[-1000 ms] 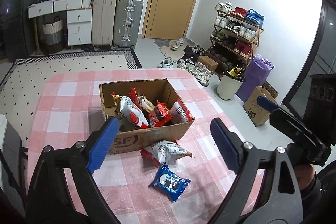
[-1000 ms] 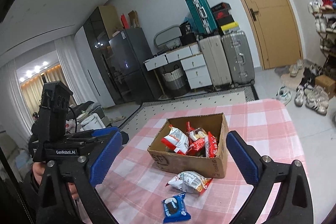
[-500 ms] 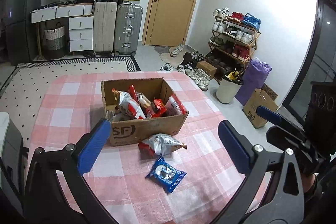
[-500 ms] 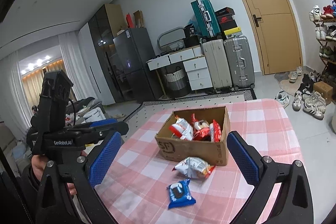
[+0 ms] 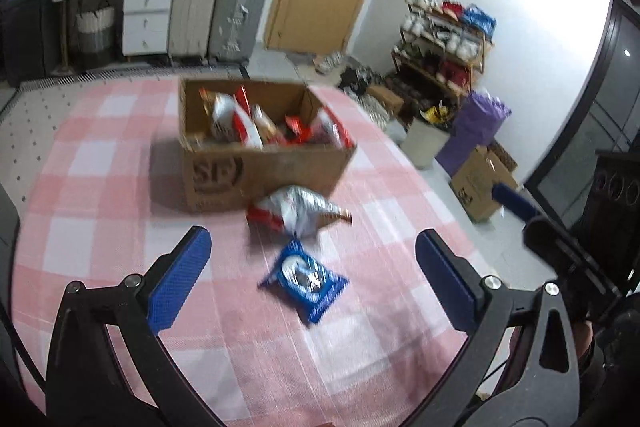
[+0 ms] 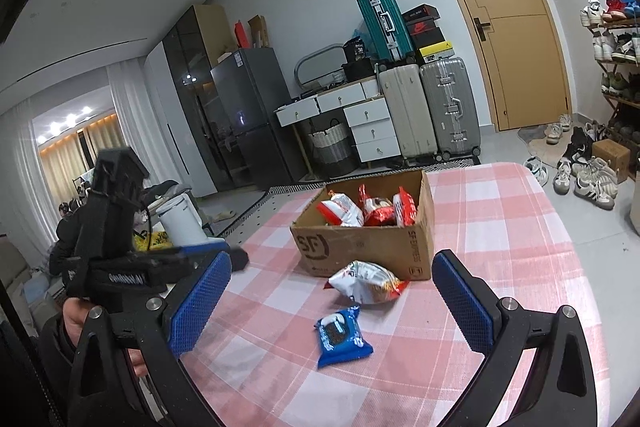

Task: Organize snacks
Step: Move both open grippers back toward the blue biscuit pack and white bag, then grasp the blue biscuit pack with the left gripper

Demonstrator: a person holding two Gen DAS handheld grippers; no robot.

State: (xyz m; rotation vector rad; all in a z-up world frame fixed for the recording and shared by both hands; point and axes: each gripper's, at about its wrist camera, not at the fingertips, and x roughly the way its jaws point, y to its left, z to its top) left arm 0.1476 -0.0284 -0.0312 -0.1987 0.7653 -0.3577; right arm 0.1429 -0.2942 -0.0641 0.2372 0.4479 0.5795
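A blue cookie packet (image 5: 305, 281) lies flat on the pink-and-white checked tabletop (image 5: 100, 163), toward its near edge and well in from either side. Just beyond it lies a silver-and-red snack bag (image 5: 298, 211), puffed and lying on its side, close to the front wall of a cardboard box (image 5: 260, 175) but, as far as the blurred left wrist view allows, not quite touching the blue packet. The box stands open near the middle of the tabletop, and several more red, white and silver snack packets (image 6: 362, 209) stand on end inside it, leaning against each other.

The left claw (image 5: 308, 277) hangs over the near part of the tabletop, tilted downward, with the blue packet showing between its two blue pads (image 5: 178, 281). Its jaws have just been opening and are spread wide, released, with nothing pressed between them. The right claw (image 6: 326, 311) is also released, its jaws wide apart above the tabletop, and both loose packets show in the gap without touching either pad. In the right wrist view the left claw's body reaches in from the left edge of the tabletop, with a hand (image 6: 74, 319) under it.

Past the far edge of the tabletop stand suitcases (image 6: 426, 111), a white set of drawers (image 6: 370, 129), a dark fridge (image 6: 250, 119) and a tan door (image 6: 508, 27); shoe racks (image 5: 444, 39) line the right wall.
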